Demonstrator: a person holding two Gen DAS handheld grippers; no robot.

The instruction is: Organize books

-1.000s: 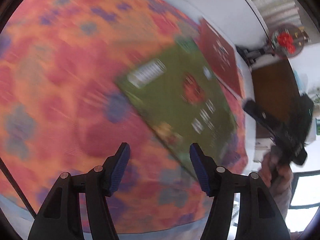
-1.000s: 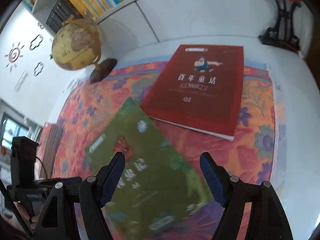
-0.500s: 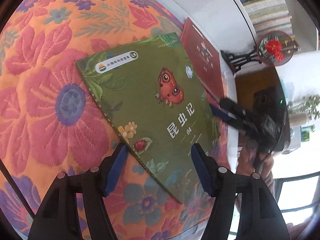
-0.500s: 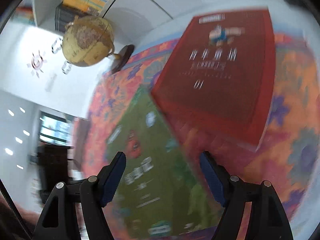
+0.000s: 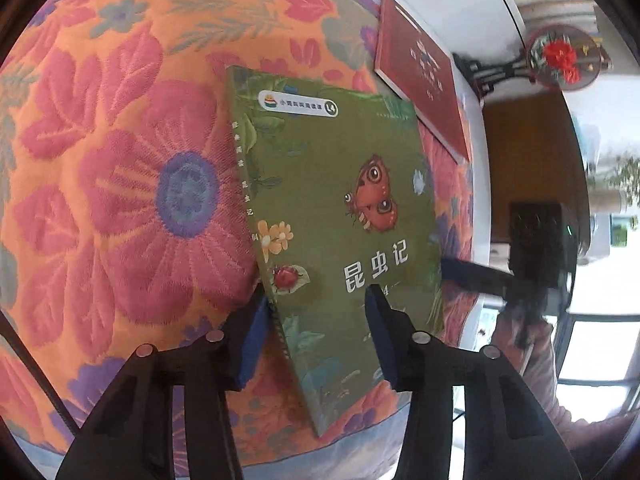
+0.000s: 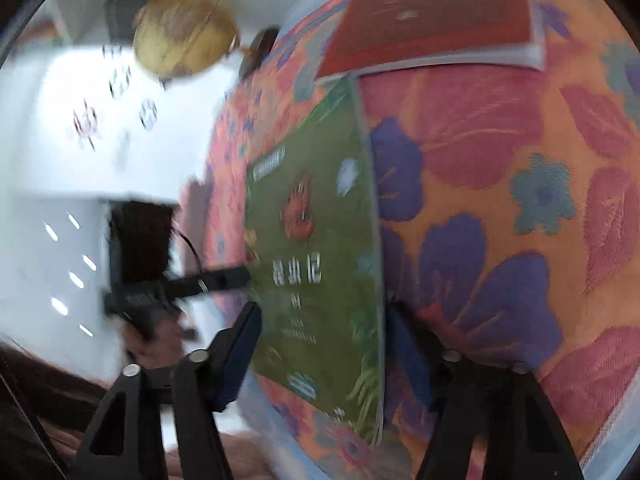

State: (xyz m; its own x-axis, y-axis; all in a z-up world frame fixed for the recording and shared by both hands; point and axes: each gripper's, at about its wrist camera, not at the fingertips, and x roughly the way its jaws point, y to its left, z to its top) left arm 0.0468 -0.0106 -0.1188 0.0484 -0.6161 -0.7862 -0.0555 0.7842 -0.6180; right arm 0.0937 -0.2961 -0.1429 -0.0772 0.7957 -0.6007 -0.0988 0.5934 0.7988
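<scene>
A green book [image 5: 340, 184] with a butterfly on its cover lies on the floral cloth [image 5: 140, 200]. My left gripper [image 5: 316, 296] straddles its spine edge near the lower corner. One pad is beside the spine, the other over the cover, and the jaws are closing with a gap left. My right gripper [image 6: 322, 312] straddles the opposite page edge of the green book [image 6: 316, 216]. Its jaws are closing too, one finger low at the page edge and one above the cover. A red book [image 5: 420, 80] lies behind, also seen as the red book [image 6: 432, 12].
A globe [image 6: 184, 36] stands at the back left of the cloth. A round ornament with red flowers [image 5: 560, 60] on a black stand sits past the red book. The cloth's front edge [image 5: 280, 452] is close below. A person's hand [image 5: 532, 360] holds the right gripper.
The left jaws have narrowed around the green book's spine edge. The right gripper has dropped and tipped down onto the book's page edge, its jaws narrowing. The book now sits turned and nearer.
</scene>
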